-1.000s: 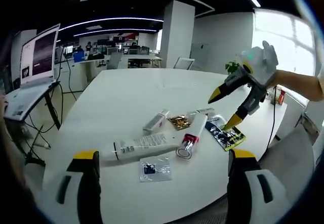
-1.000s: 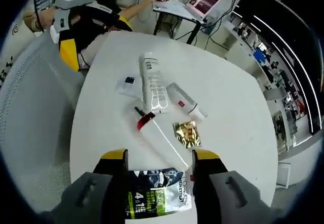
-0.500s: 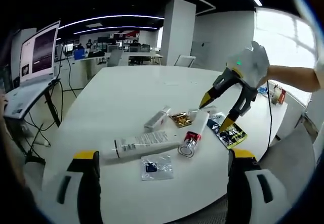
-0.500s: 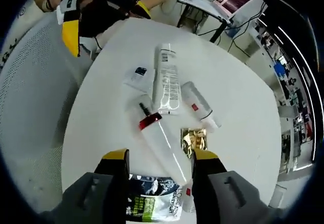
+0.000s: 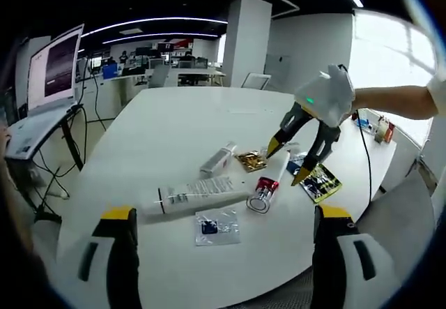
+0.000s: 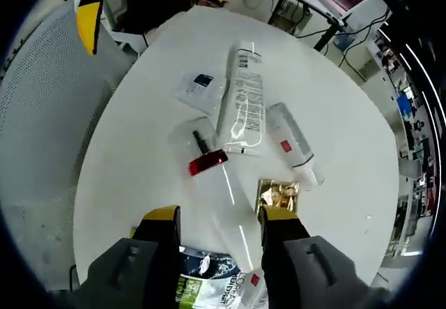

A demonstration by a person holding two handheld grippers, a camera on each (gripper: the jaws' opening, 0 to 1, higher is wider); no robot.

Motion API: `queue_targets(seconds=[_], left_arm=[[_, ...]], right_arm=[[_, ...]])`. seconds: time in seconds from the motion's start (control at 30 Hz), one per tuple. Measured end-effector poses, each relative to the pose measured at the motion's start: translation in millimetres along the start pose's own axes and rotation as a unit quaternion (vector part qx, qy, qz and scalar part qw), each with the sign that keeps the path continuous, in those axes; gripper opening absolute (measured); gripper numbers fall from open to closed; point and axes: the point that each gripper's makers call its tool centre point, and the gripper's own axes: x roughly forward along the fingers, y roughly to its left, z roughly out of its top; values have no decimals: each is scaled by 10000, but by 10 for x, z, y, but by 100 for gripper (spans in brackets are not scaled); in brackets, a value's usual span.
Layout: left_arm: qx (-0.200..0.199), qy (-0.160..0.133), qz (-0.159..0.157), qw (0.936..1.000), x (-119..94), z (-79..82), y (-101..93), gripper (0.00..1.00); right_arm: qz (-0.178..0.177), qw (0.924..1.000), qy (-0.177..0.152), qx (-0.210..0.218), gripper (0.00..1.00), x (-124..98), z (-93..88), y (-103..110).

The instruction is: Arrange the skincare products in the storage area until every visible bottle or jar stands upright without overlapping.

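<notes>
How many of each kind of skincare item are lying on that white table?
Tubes: 2, the large white tube and the small white tube.
Bottles: 1, the clear bottle with red collar.
Sachets: 3, clear, gold, dark-and-green.
Total: 6.

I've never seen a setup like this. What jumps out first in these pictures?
A scatter of skincare items lying flat on a white table: a long white tube, a clear bottle with a red collar, a smaller white tube and a gold sachet. The right hand-held gripper, yellow-tipped and open, hangs just over the red-collared bottle. The left hand-held gripper waits open at the table's near edge.
</notes>
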Motion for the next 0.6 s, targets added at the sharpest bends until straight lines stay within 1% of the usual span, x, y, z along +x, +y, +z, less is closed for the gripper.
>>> queue_targets(seconds=[0.17,0.2,0.4,0.5,0.57,0.6], left_arm=[[-6,26,32,10000,0,-19,25,99],[-12,40,31,10000,1,-27,28,98],[-58,47,49,10000,-6,-40,44,98],[-70,58,59,9999,-8,-47,55,98],[-70,68,64,9999,-10,-52,64,98],[-74,66,75,9999,-12,-52,70,98]], right_arm=[[156,9996,104,-217,41,73,-7,10],[174,9992,139,-327,41,81,-10,1],[332,9983,237,-426,38,153,-26,-30],[474,9968,336,-542,38,195,-43,-30],[522,9953,467,-663,38,200,-48,-26],[536,9949,480,-703,38,210,-40,-16]])
